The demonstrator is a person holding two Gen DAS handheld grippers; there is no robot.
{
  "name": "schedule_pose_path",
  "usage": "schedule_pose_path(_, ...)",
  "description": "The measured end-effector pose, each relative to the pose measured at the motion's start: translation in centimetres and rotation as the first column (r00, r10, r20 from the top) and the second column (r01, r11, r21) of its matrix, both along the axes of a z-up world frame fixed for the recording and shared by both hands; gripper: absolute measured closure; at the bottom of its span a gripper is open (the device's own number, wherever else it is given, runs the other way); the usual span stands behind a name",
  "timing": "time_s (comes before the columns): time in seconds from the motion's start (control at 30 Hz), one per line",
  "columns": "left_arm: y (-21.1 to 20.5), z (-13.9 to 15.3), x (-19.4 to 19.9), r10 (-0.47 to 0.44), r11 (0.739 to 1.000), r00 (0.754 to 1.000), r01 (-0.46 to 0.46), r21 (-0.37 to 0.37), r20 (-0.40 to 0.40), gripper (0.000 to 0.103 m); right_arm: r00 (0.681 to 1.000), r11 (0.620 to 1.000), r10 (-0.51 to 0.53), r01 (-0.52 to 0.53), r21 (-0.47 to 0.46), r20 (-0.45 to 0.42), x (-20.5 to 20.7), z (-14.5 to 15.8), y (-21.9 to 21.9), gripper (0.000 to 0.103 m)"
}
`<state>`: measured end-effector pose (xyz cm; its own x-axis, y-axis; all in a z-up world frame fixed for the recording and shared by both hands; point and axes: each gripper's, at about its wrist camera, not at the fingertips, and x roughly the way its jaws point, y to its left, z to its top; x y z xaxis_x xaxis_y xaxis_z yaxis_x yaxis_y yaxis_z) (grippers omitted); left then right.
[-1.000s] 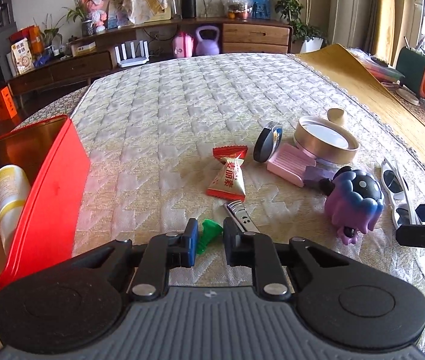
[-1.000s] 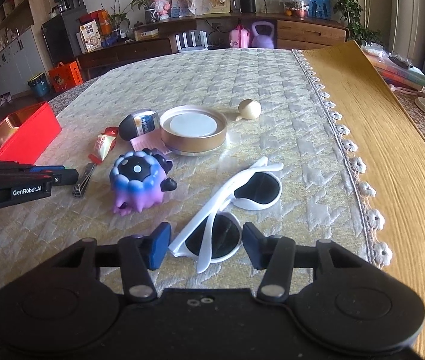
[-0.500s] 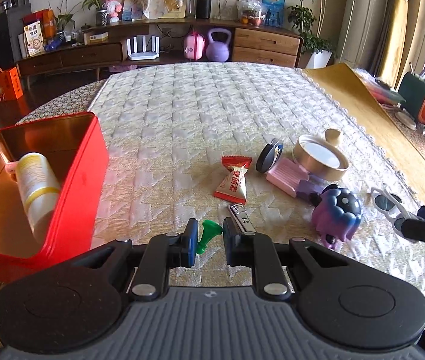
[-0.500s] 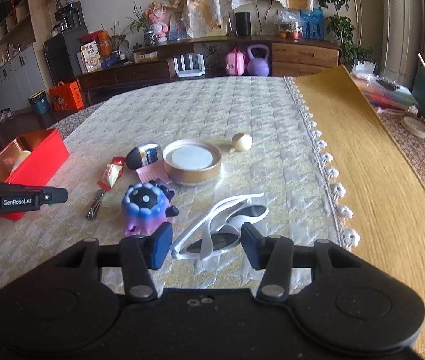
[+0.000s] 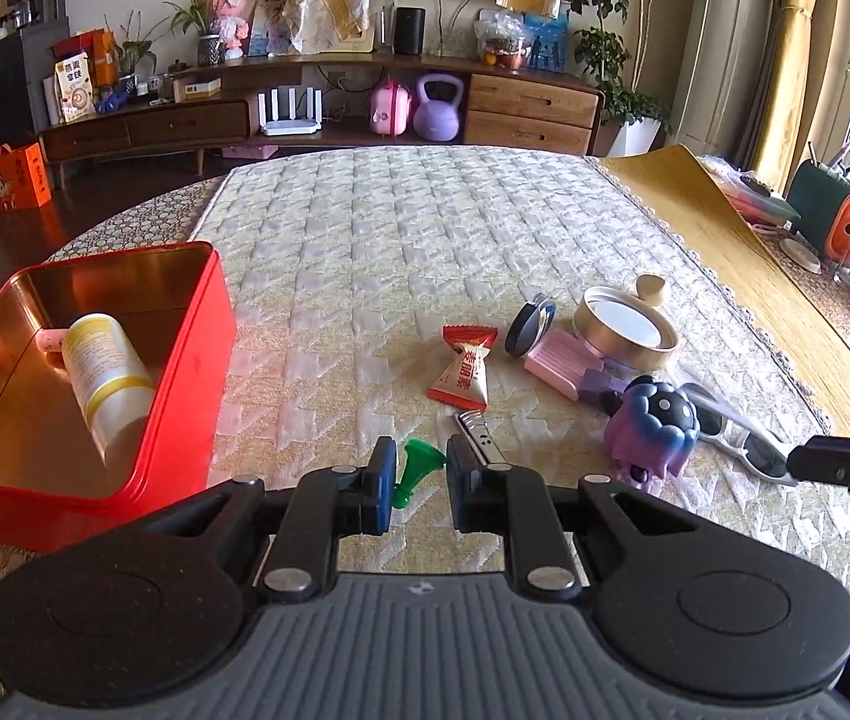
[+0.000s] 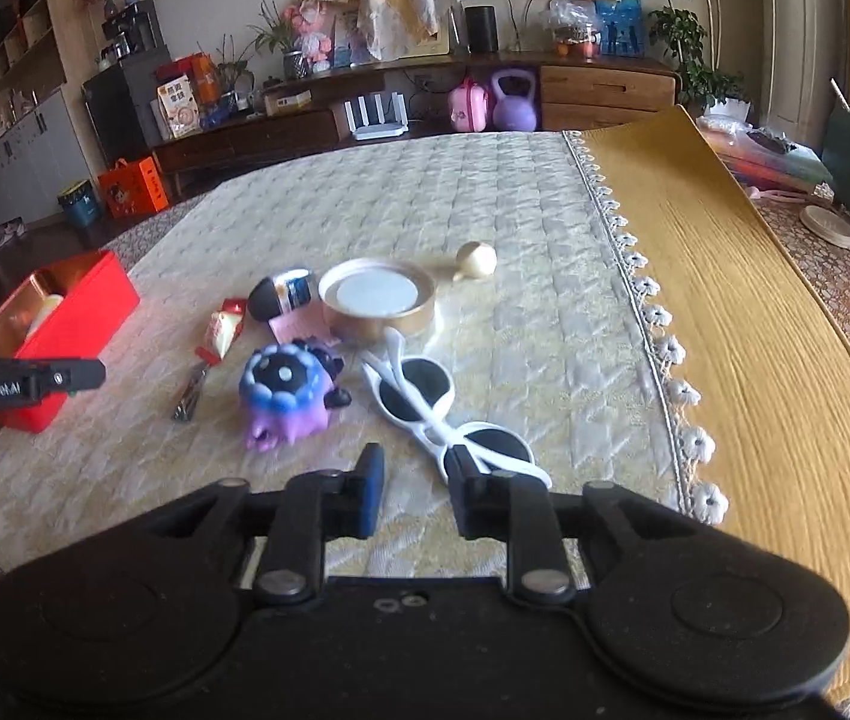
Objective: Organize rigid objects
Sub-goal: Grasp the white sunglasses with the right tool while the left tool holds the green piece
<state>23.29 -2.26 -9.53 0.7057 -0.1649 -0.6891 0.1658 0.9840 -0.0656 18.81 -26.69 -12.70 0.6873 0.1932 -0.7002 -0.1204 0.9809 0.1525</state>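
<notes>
- Green plastic, a small funnel-shaped piece [image 5: 416, 471], is pinched between the fingers of your left gripper [image 5: 419, 483], above the quilted cloth [image 5: 425, 252].
- The red tin [image 5: 197, 360] stands to the left — a white bottle [image 5: 104, 375] lies in it.
- Your right gripper [image 6: 414, 495] is closing; the white sunglasses [image 6: 442, 414] lie at its right finger, not between the pads.
- The purple toy [image 6: 287, 399] sits just left of the sunglasses.

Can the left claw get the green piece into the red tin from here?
Probably yes. The left claw is shut on the green piece, the red tin sits open-topped beside it, and only a white bottle lies inside, with bare floor around it.
</notes>
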Motion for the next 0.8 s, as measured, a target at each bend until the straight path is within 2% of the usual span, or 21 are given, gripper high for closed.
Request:
schedule_pose_path(0.03, 0.0, -0.1, 0.0, 0.001, 1.000, 1.000, -0.001, 0.002, -0.003, 0.086, 1.000, 1.000, -0.006, 0.006, -0.007, 0.000, 0.1, -0.2, -0.1, 0.069)
schedule_pose_path(0.1, 0.0, -0.2, 0.0, 0.001, 1.000, 1.000, -0.001, 0.001, -0.008, 0.086, 1.000, 1.000, -0.013, 0.013, -0.015, -0.001, 0.5, -0.5, -0.5, 0.051)
schedule_pose_path(0.27, -0.2, -0.6, 0.2, 0.000, 1.000, 1.000, 0.000, 0.005, -0.019, 0.086, 1.000, 0.998, 0.021, -0.022, -0.055, -0.022, 1.9, -2.1, -1.9, 0.040)
schedule_pose_path(0.37, -0.5, -0.8, 0.3, -0.002, 1.000, 1.000, 0.003, 0.010, -0.026, 0.086, 0.998, 0.995, 0.058, -0.060, -0.073, -0.034, 2.9, -3.2, -2.9, 0.039)
schedule_pose_path(0.5, -0.8, -0.9, 0.4, -0.006, 1.000, 0.999, 0.007, 0.018, -0.033, 0.086, 0.989, 0.988, 0.145, -0.145, -0.045, -0.011, 4.0, -3.3, -3.5, 0.037)
schedule_pose_path(0.73, -1.4, -1.2, 0.7, -0.004, 1.000, 0.999, 0.005, 0.031, -0.044, 0.086, 0.975, 0.970, 0.224, -0.222, -0.098, 0.007, 4.4, -3.6, -2.5, 0.036)
schedule_pose_path(0.8, -1.4, -1.2, 0.8, -0.003, 1.000, 0.999, 0.005, 0.031, -0.046, 0.086, 0.969, 0.963, 0.245, -0.242, -0.115, 0.015, 4.1, -3.7, -2.3, 0.040)
